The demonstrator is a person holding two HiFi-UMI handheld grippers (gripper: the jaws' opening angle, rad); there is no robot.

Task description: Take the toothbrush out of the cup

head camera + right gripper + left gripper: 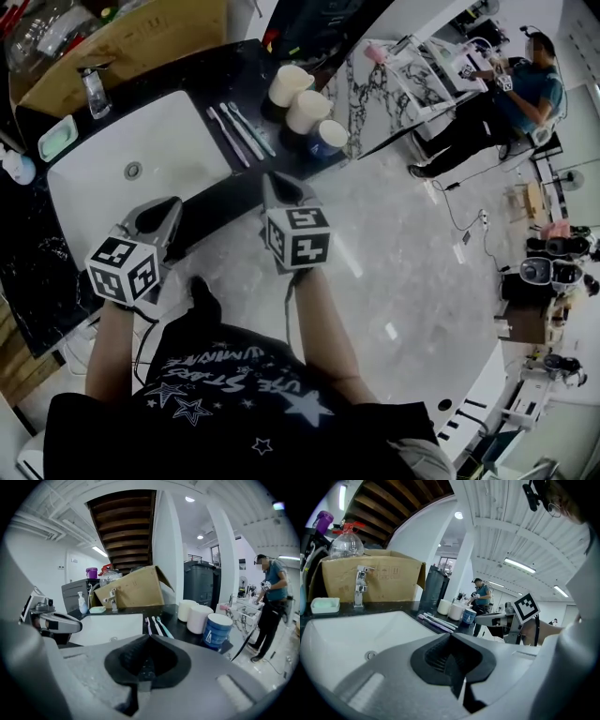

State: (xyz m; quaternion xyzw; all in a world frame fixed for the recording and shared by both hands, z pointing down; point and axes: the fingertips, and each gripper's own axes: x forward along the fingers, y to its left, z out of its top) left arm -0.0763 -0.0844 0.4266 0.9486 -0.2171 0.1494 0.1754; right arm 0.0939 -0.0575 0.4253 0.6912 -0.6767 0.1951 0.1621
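Three toothbrushes [239, 131] lie side by side on the black counter between the sink and the cups; they also show in the left gripper view [438, 622] and the right gripper view [157, 626]. Two cream cups [289, 84] [307, 111] and a blue cup [330, 137] stand in a row to their right, with no brush visible in any of them. My left gripper [171, 210] hovers over the sink's near edge, its jaws together and empty [451, 635]. My right gripper [272, 184] hangs short of the counter's front edge, shut and empty [149, 637].
A white sink [112, 178] fills the counter's left part, with a faucet [94, 89], a green soap dish [58, 138] and a cardboard box [122, 42] behind it. A soap bottle [17, 167] stands at far left. A person [525, 84] sits at a distant table.
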